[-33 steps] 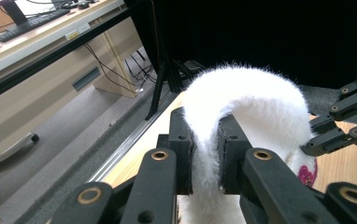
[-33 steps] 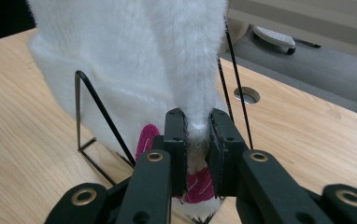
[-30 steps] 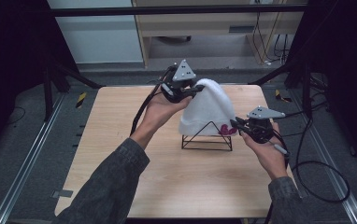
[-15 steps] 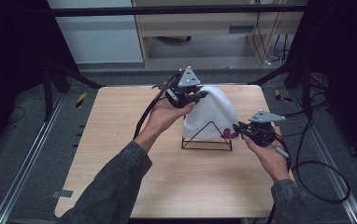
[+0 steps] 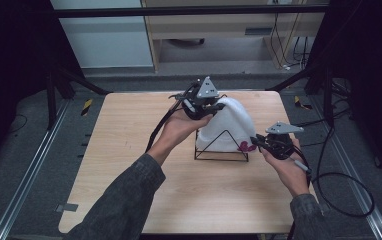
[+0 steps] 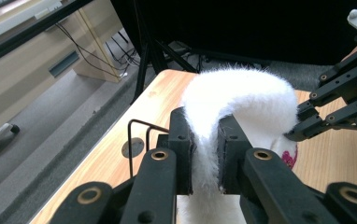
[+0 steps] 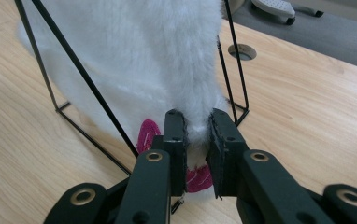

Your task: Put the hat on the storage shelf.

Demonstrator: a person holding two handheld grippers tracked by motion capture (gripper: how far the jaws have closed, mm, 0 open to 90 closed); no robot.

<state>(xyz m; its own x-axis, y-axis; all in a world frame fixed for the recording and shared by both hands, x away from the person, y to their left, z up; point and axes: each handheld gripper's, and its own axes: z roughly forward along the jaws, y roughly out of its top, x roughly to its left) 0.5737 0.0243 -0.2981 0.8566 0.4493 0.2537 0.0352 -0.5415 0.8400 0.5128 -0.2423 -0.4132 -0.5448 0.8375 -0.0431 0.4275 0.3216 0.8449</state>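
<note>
- Wooden table (image 5: 129,165) in a dark bay, shelving unit (image 5: 219,30) at 12 o'clock behind it, rails on the floor either side. Nothing else on the top but the job.
- Left gripper (image 5: 205,104) sits just past table centre, toward 12 o'clock. I read it as clamped on the white fluffy cloth (image 5: 227,125): in the left gripper view both jaws pinch a ridge of the cloth (image 6: 235,100) with no gap showing.
- Cloth hangs draped over the black wire rack (image 5: 221,152), a triangular frame standing on the table roughly at centre, slightly toward 3 o'clock. From the high view the cloth peaks at the left gripper and falls down over the frame's apex.
- Pink patch (image 5: 244,146) on the cloth's lower edge, at the rack's 3 o'clock corner.
- Right gripper (image 5: 258,143) at 3 o'clock of the rack, low, near the table. In the right gripper view its jaws are closed on the cloth's bottom hem (image 7: 196,126), just above the pink patch (image 7: 148,133), with the rack's wires (image 7: 81,77) either side.
- Progress, my call: draping is mostly done, cloth is already over the frame. Left to do: pull the hem straight, settle the top on the apex, release both grips. Top ridge isn't resting free yet, I'm carrying it.
</note>
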